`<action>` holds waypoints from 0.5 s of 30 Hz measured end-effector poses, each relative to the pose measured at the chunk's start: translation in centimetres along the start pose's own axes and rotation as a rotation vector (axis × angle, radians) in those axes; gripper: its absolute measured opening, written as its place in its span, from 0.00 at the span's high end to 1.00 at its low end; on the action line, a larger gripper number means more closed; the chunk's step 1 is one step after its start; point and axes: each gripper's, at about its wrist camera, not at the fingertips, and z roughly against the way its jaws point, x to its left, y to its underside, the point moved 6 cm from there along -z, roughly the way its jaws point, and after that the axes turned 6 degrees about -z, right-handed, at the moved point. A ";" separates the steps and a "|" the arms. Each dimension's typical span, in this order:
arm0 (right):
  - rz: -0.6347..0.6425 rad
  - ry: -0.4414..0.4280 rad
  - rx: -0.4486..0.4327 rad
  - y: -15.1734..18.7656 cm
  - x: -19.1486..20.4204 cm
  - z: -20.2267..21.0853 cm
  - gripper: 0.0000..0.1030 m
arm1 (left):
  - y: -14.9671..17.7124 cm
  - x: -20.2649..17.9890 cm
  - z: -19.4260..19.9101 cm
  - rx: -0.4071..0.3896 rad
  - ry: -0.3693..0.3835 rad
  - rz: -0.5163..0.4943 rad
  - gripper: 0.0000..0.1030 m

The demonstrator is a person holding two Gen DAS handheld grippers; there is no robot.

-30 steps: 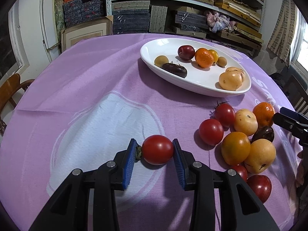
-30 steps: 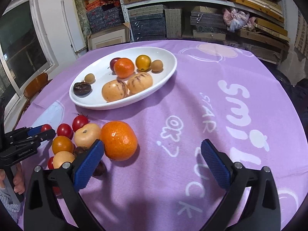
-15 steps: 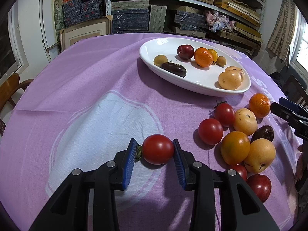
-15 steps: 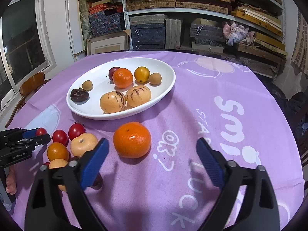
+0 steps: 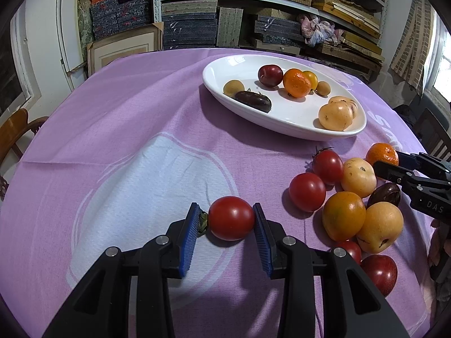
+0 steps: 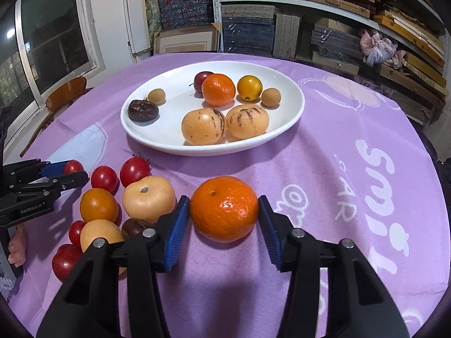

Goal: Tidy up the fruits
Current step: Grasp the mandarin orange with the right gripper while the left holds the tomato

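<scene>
Left wrist view
- left gripper [image 5: 227,219]: blue pads clamped on a red tomato [image 5: 231,218] resting on the purple tablecloth [image 5: 126,118].
- white dish [image 5: 225,101]: beyond, holding several fruits.
- loose fruit pile [image 5: 346,197]: to the right.

Right wrist view
- right gripper [image 6: 224,217]: jaws closing, pads at both sides of the mandarin [image 6: 224,209] on the cloth, just in front of the dish.

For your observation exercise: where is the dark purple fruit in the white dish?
In the right wrist view, the dark purple fruit lies at the left end of the white dish, just below a small tan fruit.
</scene>
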 end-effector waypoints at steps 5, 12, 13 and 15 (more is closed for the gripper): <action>-0.016 -0.008 0.023 0.1 -0.3 -0.4 0.53 | 0.1 -0.1 0.0 0.000 0.000 -0.002 0.62; -0.026 -0.017 0.014 0.4 -0.5 0.2 0.53 | 0.0 0.0 0.0 -0.005 0.022 0.011 0.62; -0.029 -0.018 0.012 0.4 -0.5 0.3 0.53 | 0.0 0.0 0.0 -0.006 0.025 0.012 0.62; -0.033 -0.019 0.008 0.5 -0.6 0.5 0.53 | 0.0 0.0 0.0 -0.007 0.030 0.013 0.63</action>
